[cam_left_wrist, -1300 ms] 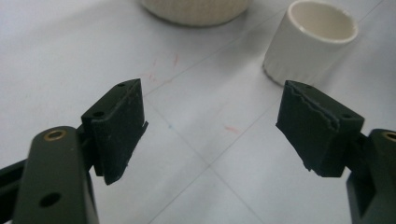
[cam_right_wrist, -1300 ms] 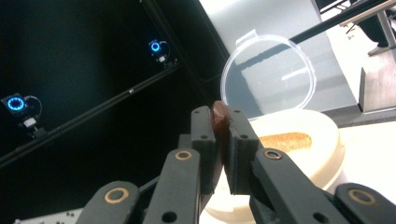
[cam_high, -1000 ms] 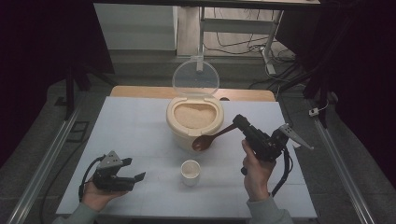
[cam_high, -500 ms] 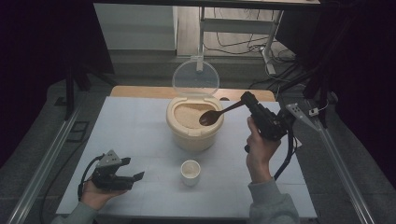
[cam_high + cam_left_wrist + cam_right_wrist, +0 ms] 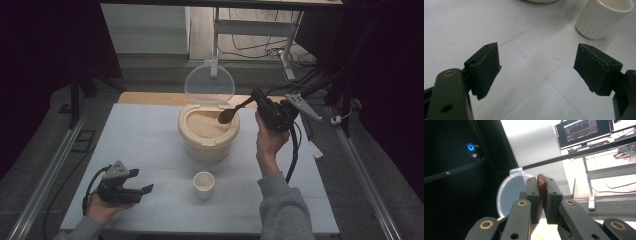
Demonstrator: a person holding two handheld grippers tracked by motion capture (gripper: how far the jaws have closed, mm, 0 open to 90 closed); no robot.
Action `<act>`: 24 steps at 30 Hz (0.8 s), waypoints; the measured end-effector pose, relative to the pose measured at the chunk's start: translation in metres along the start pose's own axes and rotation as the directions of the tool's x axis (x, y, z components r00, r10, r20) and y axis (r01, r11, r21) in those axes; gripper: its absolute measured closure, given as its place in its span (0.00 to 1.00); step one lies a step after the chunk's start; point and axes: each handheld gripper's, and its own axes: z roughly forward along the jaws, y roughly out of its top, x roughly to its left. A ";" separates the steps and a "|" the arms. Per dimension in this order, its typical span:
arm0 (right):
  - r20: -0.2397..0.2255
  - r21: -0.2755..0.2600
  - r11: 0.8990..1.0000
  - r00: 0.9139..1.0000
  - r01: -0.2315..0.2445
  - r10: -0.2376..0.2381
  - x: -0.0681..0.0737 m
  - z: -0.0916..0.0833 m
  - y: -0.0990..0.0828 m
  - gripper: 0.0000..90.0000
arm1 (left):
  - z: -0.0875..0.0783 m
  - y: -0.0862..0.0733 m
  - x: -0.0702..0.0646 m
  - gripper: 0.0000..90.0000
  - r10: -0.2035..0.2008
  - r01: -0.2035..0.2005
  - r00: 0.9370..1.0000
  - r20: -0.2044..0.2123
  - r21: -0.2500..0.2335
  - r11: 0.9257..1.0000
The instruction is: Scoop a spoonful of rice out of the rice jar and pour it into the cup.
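Observation:
A cream rice cooker [image 5: 208, 131] stands mid-table with its clear lid [image 5: 209, 83] raised; pale rice fills its bowl. My right gripper [image 5: 262, 103] is shut on the handle of a brown wooden spoon [image 5: 231, 113], whose bowl hovers over the cooker's right side. In the right gripper view the spoon's handle [image 5: 541, 185] is pinched between the jaws, with the lid [image 5: 512, 192] behind. My left gripper [image 5: 139, 189] rests open on the table at the front left. Its jaws [image 5: 541, 71] stand wide apart with nothing between them. A small white cup [image 5: 204, 183] sits in front of the cooker.
The white tabletop [image 5: 140, 145] has metal rails along both sides. A desk with cables stands beyond the far edge. In the left gripper view the cup [image 5: 602, 18] is just ahead on the right. Monitors [image 5: 584, 131] show in the right gripper view.
My right gripper has carried the spoon up and away from the table's front, from beside the cooker to above its right rim. The left gripper has stayed put.

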 end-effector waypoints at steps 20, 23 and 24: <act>0.045 0.129 0.991 0.998 -0.046 0.040 0.000 0.009 -0.036 0.93 | -0.001 0.001 -0.002 0.22 0.009 -0.009 1.000 -0.006 -0.005 1.000; 0.046 0.148 0.981 0.992 -0.126 0.120 -0.006 0.011 -0.043 0.93 | -0.001 0.001 -0.002 0.22 0.009 -0.009 1.000 -0.007 -0.003 1.000; 0.047 0.149 0.977 0.989 -0.149 0.143 -0.007 0.011 -0.045 0.93 | 0.000 0.001 -0.002 0.22 0.007 -0.007 1.000 -0.007 -0.001 1.000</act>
